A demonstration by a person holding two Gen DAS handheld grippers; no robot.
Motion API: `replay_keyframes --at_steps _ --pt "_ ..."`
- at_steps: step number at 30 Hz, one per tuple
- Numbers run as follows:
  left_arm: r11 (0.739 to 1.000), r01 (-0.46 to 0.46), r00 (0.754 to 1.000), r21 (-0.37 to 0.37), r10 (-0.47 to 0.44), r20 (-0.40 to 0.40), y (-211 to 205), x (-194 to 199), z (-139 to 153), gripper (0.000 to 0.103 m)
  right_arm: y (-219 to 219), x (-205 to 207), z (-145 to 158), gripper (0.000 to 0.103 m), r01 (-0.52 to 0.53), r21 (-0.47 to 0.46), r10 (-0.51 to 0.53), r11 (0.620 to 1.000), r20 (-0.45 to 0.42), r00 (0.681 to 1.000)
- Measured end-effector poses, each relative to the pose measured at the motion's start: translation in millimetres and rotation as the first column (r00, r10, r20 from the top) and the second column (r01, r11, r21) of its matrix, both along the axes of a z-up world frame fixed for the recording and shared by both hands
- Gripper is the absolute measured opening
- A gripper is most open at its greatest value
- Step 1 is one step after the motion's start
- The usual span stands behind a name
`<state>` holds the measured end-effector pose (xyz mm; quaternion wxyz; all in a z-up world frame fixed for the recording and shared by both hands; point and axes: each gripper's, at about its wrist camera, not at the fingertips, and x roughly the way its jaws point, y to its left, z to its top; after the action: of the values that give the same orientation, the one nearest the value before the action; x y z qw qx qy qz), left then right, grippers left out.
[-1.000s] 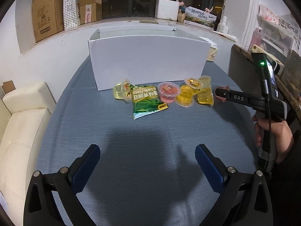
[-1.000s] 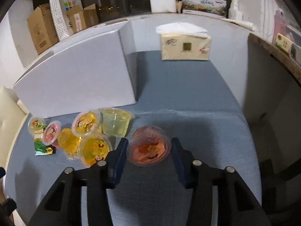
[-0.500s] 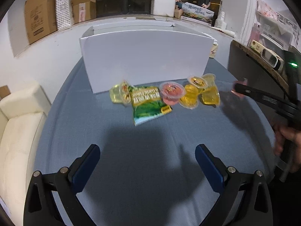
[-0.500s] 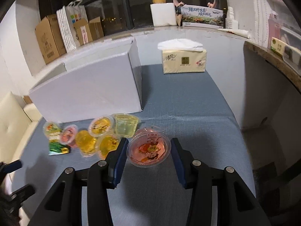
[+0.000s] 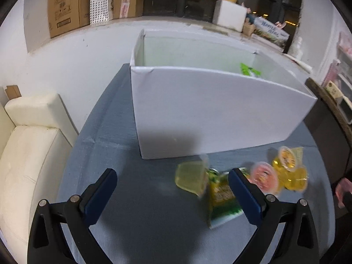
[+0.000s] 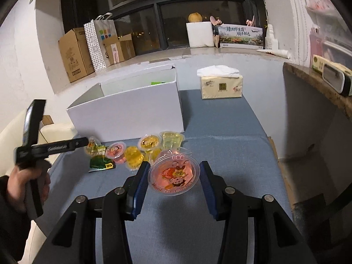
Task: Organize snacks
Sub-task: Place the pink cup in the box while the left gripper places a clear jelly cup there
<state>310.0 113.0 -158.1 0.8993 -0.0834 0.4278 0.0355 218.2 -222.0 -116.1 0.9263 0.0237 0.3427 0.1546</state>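
Chinese characters show on the long printed box (image 6: 241, 37) by the window and on the pink jelly cup (image 6: 173, 174) lid; none reads clearly.

1. A desk (image 6: 220, 127) covered in blue-grey cloth fills the middle of the room.
2. At 12 o'clock, dark night-time windows (image 6: 176, 17) sit above a pale ledge (image 6: 154, 57).
3. Cardboard boxes (image 6: 74, 52) stand on the ledge at 11 o'clock.
4. A cream sofa (image 5: 28, 145) sits at 9 o'clock.
5. White walls (image 5: 77, 57) surround the desk.
6. A wooden shelf (image 6: 319, 83) edges in at 3 o'clock.
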Motion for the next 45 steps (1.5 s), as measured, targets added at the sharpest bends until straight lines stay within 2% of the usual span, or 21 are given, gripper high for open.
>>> replay_keyframes --at_steps 6,9,10,11,12,13,14,18,25,27,29,32,38,41,45 --pt "1.000 0.003 1.000 0.007 -0.003 -0.008 5.3 8.3 -11.4 0.101 5.4 0.8 -1.0 0.050 -0.004 -0.019 0.004 1.000 0.008 1.000" --pt "1.000 0.001 1.000 0.002 -0.001 -0.017 8.0 11.8 -16.8 0.090 9.6 2.0 -3.1 0.050 -0.012 -0.026 0.013 1.000 0.003 1.000" --pt "1.000 0.012 1.000 -0.006 -0.012 -0.018 7.1 12.1 -19.0 0.083 11.0 2.1 -4.0 0.050 -0.014 -0.027 0.014 1.000 0.001 1.000" --pt "1.000 0.026 0.999 -0.009 -0.026 -0.026 5.1 13.4 -21.6 0.068 11.6 2.0 -4.4 0.050 -0.016 -0.025 0.016 1.000 0.000 1.000" --pt "0.999 0.048 0.998 -0.011 -0.048 -0.039 1.6 15.5 -25.1 0.059 12.9 2.1 -5.1 0.050 -0.018 -0.023 0.018 1.000 -0.002 1.000" --pt "0.998 0.061 0.998 0.015 -0.061 -0.035 -3.7 15.7 -26.8 0.051 14.3 2.4 -5.7 0.050 -0.020 -0.026 0.019 0.999 -0.002 1.000" --pt "0.996 0.079 0.996 0.032 -0.078 -0.032 -8.3 15.4 -27.8 0.038 15.6 2.9 -6.3 0.050 -0.021 -0.028 0.021 0.999 -0.003 1.000" --pt "0.996 0.084 0.996 0.011 -0.083 -0.015 -9.7 13.9 -27.1 0.034 19.5 4.2 -7.5 0.050 -0.026 -0.032 0.026 0.999 -0.007 1.000" --pt "0.995 0.095 0.995 0.023 -0.096 0.034 -4.8 -10.6 -9.9 0.034 27.9 2.4 -7.4 0.050 -0.044 -0.029 0.044 0.999 -0.003 0.999" --pt "0.993 0.110 0.992 0.037 -0.112 0.059 -7.6 -21.2 3.6 0.034 32.9 1.0 -4.1 0.050 -0.056 -0.024 0.056 0.998 0.004 0.998" --pt "0.989 0.122 0.985 0.082 -0.130 0.110 -13.6 -32.8 24.3 0.034 37.0 0.3 1.1 0.050 -0.066 -0.019 0.066 0.998 0.017 0.998" --pt "0.986 0.138 0.973 0.094 -0.153 0.173 -18.0 -38.4 56.1 0.034 45.8 5.9 15.9 0.050 -0.086 -0.002 0.086 0.996 0.038 0.996" --pt "0.987 0.121 0.953 0.109 -0.147 0.266 -14.1 -19.1 115.9 0.034 70.2 42.0 66.6 0.050 -0.129 0.020 0.125 0.991 0.130 0.984" --pt "0.982 0.120 0.948 0.144 -0.156 0.276 -16.3 8.4 131.4 0.034 84.2 74.7 85.2 0.050 -0.156 0.031 0.149 0.987 0.151 0.977" --pt "0.983 0.110 0.952 0.150 -0.148 0.267 -14.7 40.2 135.8 0.034 97.6 127.3 92.9 0.050 -0.144 0.053 0.137 0.988 0.118 0.984"
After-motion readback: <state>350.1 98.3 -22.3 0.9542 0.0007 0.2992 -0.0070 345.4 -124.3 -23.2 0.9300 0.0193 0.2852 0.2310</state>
